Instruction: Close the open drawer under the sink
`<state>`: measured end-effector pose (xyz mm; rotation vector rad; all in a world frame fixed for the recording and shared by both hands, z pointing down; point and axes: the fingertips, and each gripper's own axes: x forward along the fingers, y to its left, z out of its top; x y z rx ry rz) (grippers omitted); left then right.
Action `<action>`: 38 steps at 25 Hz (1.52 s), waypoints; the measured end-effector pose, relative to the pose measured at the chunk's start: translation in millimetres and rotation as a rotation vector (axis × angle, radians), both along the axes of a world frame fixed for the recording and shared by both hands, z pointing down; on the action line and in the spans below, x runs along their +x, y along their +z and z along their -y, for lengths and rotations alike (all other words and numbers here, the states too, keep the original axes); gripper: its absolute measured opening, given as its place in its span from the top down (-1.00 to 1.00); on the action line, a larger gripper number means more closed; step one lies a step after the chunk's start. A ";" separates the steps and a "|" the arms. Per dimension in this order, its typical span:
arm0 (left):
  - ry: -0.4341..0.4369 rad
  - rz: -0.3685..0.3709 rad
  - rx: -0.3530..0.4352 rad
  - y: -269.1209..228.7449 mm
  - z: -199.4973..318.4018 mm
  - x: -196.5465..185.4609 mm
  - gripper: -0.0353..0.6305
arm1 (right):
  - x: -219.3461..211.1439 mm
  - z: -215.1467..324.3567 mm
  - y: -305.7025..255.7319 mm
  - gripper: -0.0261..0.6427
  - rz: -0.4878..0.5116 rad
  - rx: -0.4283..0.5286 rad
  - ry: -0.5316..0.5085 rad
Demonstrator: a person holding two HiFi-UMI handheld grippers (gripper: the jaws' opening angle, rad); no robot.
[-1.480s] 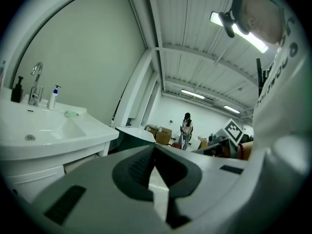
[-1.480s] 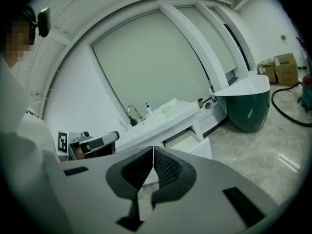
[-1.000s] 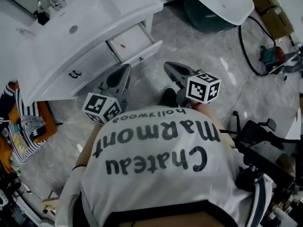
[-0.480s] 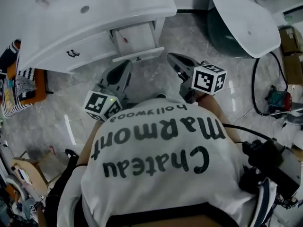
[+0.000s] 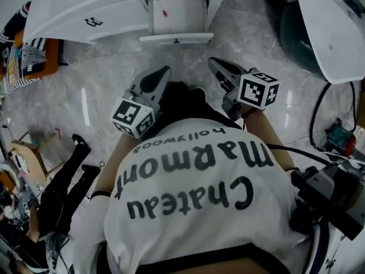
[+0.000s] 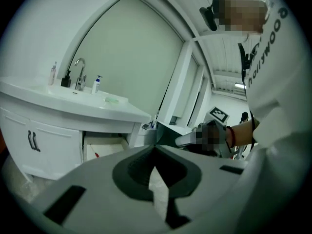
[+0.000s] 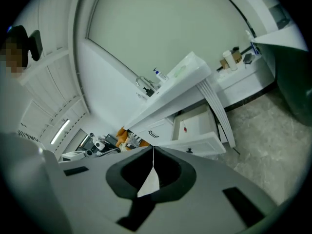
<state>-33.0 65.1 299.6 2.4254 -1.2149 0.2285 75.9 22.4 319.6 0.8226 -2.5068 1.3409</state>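
Observation:
The white drawer [image 5: 177, 37] under the sink stands pulled out at the top of the head view, with a small red thing [image 5: 165, 13] inside. The right gripper view shows its front panel [image 7: 197, 144] with a dark knob. In the left gripper view its inside [image 6: 105, 147] shows below the sink top [image 6: 73, 99]. My left gripper [image 5: 165, 71] and right gripper [image 5: 212, 61] both point at the drawer from a short way off, above the floor and touching nothing. The left gripper [image 6: 156, 145] is shut and holds nothing. The right gripper [image 7: 153, 147] is also shut with nothing in it.
A cabinet door with black handles [image 5: 91, 21] sits left of the drawer. A dark round tub under a white lid [image 5: 325, 33] stands at the right. Orange and striped things [image 5: 28, 56] lie at the left, black clothing [image 5: 74, 170] on the floor, and cables with a red device [image 5: 342, 138] at the right.
Both grippers have come down and forward toward the drawer. The vanity has slid to the top of the head view. The drawer is still open.

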 end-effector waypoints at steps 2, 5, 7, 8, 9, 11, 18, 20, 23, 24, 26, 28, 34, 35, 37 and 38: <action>-0.036 0.016 -0.059 22.4 1.9 -3.1 0.87 | -0.7 -6.1 19.8 0.89 0.005 -0.061 -0.008; -0.080 0.023 -0.125 56.2 10.1 -4.8 0.87 | -2.3 -9.5 48.2 0.89 0.011 -0.139 -0.009; -0.090 0.048 -0.141 80.8 15.2 -4.7 0.87 | -3.7 -15.2 64.5 0.89 0.020 -0.183 -0.013; -0.103 0.061 -0.141 94.2 20.2 -5.8 0.87 | -3.0 -17.3 71.9 0.89 0.023 -0.201 -0.015; -0.122 0.070 -0.141 108.7 26.8 -7.5 0.87 | -0.8 -18.3 79.6 0.89 0.022 -0.215 -0.014; -0.145 0.085 -0.162 142.0 40.7 -10.3 0.87 | 7.7 -17.7 96.9 0.89 0.010 -0.241 -0.001; -0.172 0.140 -0.324 228.7 71.3 -13.9 0.54 | 44.9 -14.5 143.6 0.89 -0.023 -0.334 0.116; -0.162 0.153 -0.362 244.9 80.6 -12.2 0.48 | 49.2 -13.8 147.9 0.89 -0.021 -0.344 0.139; -0.170 0.195 -0.376 260.4 93.1 -9.5 0.48 | 59.0 -19.6 155.8 0.89 -0.027 -0.376 0.163; -0.176 0.218 -0.368 263.9 98.4 -9.3 0.48 | 63.1 -20.5 158.6 0.89 -0.028 -0.387 0.174; -0.186 0.270 -0.349 270.6 107.5 -10.6 0.48 | 69.7 -20.7 163.3 0.89 -0.027 -0.405 0.197; -0.194 0.313 -0.343 278.3 112.9 -12.8 0.48 | 73.5 -20.1 167.3 0.89 -0.025 -0.413 0.214; -0.195 0.346 -0.366 292.4 122.9 -12.8 0.48 | 77.5 -20.0 178.4 0.89 -0.005 -0.447 0.250; -0.195 0.347 -0.367 292.5 123.5 -12.9 0.48 | 78.1 -21.0 178.5 0.89 0.000 -0.453 0.256; -0.191 0.352 -0.368 292.3 124.2 -12.4 0.48 | 80.1 -22.7 179.7 0.89 0.000 -0.462 0.264; -0.188 0.354 -0.367 292.5 124.8 -12.3 0.48 | 80.9 -22.5 181.1 0.89 -0.003 -0.464 0.265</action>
